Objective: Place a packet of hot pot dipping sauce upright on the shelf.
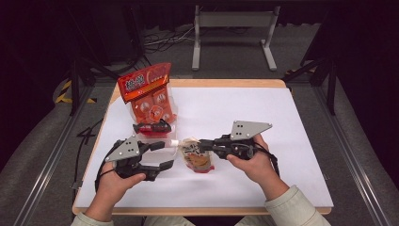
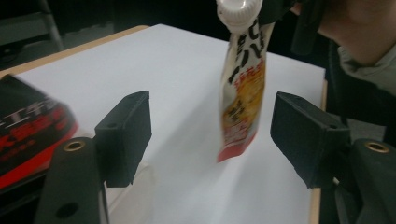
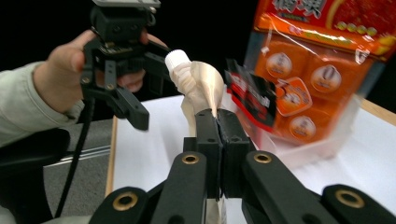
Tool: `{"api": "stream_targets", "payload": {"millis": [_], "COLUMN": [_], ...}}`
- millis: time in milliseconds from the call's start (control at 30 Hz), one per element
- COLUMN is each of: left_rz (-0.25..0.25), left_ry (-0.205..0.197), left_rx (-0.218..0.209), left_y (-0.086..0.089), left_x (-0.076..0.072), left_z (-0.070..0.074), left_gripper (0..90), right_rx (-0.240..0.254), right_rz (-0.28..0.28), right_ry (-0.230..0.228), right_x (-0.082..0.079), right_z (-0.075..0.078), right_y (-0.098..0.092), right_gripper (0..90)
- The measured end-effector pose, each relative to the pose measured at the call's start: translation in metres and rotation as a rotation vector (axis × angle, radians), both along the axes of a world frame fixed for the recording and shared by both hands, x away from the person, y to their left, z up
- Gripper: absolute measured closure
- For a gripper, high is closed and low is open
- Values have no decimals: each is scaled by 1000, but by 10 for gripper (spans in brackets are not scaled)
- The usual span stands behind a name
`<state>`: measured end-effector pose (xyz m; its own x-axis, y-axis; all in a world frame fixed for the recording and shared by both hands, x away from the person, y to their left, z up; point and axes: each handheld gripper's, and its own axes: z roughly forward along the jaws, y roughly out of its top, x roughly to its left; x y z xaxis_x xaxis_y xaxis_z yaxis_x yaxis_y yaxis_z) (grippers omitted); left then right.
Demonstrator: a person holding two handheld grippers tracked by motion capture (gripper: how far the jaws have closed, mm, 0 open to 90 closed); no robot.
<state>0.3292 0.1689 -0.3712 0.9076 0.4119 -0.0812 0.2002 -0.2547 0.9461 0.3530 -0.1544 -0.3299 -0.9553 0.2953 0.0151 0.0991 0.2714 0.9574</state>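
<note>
Right tongs (image 3: 217, 122) clamped on spouted pouch (image 3: 201, 84) — left tongs (image 1: 160, 155) gaping, empty — over white table (image 1: 235, 113).

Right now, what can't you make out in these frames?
- Spout pouch: print is motion-blurred in the left gripper view; in the right gripper view the right gripper jaws cover its lower part.
- Orange snack bag: cut off by the top edge in the right gripper view; label too small to read in the high view.
- Dark red packet: cut by the left edge and blurred in the left gripper view.
- Clear tray: contents partly hidden behind the bag.
</note>
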Motion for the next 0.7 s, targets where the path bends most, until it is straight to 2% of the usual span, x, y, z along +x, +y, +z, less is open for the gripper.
{"api": "stream_targets", "payload": {"millis": [67, 133, 300, 367, 433, 567, 700], "left_rz": [-9, -20, -88, -108, -131, -128, -128], "left_ry": [-21, -23, -21, -18, -7, -12, -15], "left_rx": [-4, -18, -91, -105, -98, -79, -86], "left_y": [-3, -6, -13, -17, -20, -23, -19], "left_x": [-1, -2, -3, -4, -4, -3, -2], "left_z": [1, 2, 2, 2, 1, 0, -1], "left_gripper": [323, 332, 367, 433, 495, 582, 819], "right_rx": [7, 22, 58, 70, 75, 71, 74], "right_rz": [9, 18, 44, 60, 68, 75, 78], "right_ry": [-6, -10, -9, -5, -1, 1, 1], "right_x": [-2, -4, -9, -10, -10, -11, -11], "right_z": [2, 2, 3, 3, 2, 1, 1], "right_y": [3, 7, 13, 16, 18, 21, 21], "right_gripper": [896, 896, 896, 896, 895, 895, 895]}}
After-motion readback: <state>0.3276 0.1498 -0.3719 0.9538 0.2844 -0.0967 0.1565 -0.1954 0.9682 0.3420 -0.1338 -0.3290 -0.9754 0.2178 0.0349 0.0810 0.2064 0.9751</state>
